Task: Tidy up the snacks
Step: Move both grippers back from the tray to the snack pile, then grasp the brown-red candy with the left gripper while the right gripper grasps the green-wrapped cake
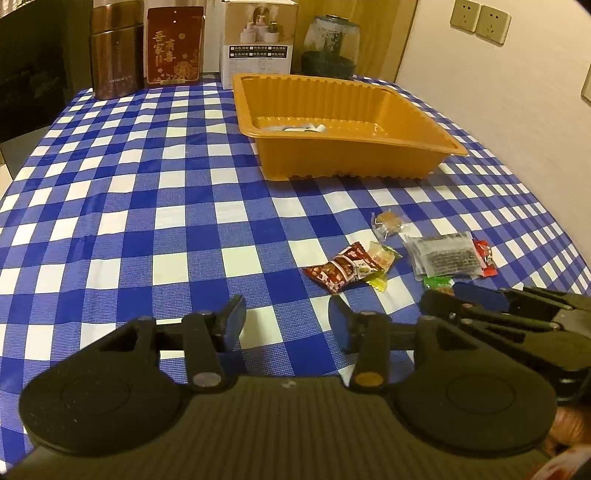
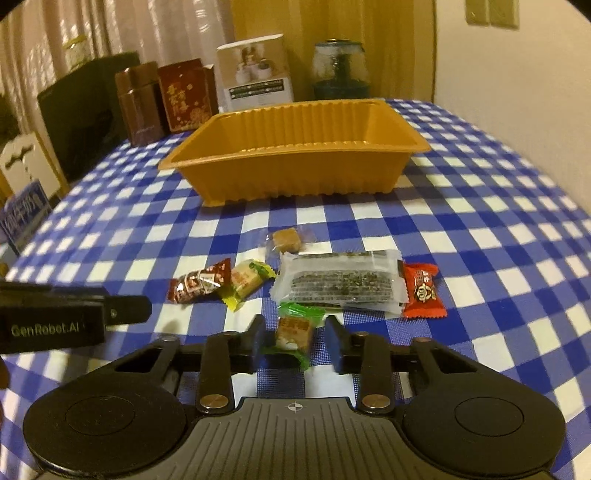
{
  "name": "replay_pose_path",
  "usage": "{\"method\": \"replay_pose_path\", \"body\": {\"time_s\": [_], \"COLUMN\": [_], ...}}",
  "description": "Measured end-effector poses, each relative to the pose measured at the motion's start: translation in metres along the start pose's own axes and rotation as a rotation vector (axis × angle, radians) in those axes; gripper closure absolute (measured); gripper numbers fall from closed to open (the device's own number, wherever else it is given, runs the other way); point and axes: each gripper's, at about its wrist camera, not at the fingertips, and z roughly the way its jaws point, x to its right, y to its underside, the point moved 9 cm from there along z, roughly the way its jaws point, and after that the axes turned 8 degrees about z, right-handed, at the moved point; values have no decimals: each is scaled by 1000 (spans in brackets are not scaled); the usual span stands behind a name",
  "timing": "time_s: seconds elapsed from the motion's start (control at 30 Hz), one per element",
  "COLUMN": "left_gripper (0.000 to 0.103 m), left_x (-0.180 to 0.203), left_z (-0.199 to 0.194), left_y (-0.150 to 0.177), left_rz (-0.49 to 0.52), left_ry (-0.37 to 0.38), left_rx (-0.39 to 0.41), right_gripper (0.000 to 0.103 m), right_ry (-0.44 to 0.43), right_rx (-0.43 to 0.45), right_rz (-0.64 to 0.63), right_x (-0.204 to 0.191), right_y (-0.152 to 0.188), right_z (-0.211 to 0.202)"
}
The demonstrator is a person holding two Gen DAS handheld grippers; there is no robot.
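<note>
Right tool (image 2: 295, 338) sits low in the frame with a green-wrapped candy (image 2: 293, 330) between its fingers, not quite pinched. Left tool (image 1: 287, 323) is part open, empty, over the checkered tabletop (image 1: 147, 221).

At the far edge of your blue-checked surface (image 1: 147, 177) stand a brown tin (image 1: 117, 51), a red box (image 1: 174, 46), a white carton (image 1: 258, 40) and a glass jar (image 1: 330, 46), with wall sockets (image 1: 480, 20) to the right.
</note>
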Motion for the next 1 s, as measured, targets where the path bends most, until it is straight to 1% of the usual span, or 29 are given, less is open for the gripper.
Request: {"method": "replay_pose_path", "body": {"time_s": [0.03,0.17,0.33,0.53,0.63,0.73,0.87,0.93,1.0], "left_gripper": [57,53,53,54,56,63,64,64,69], "left_x": [1,6,18,37,47,51,53,52,51], "left_z": [0,2,11,24,35,44,50,52,52], "left_y": [0,-2,-11,-22,-24,-25,-26,-27,-28], "left_rz": [6,50,210,369,444,476,505,499,485], "left_ry": [1,5,10,83,99,106,127,139,152], "left_rx": [0,-4,-13,3,0,-7,-15,-19,-25], "right_gripper": [82,82,82,82,82,82,82,82,82], "right_ry": [9,13,13,15,13,10,8,6,2], "right_rx": [-1,-15,12,28,23,20,20,19,19], "right_rz": [-13,-5,25,67,75,83,97,106,112], "right_x": [0,3,11,20,21,21,22,23,23], "right_y": [1,3,-3,-10,-10,-10,-10,-10,-11], "right_z": [0,-4,-17,-24,-23,-22,-22,-22,-22]}}
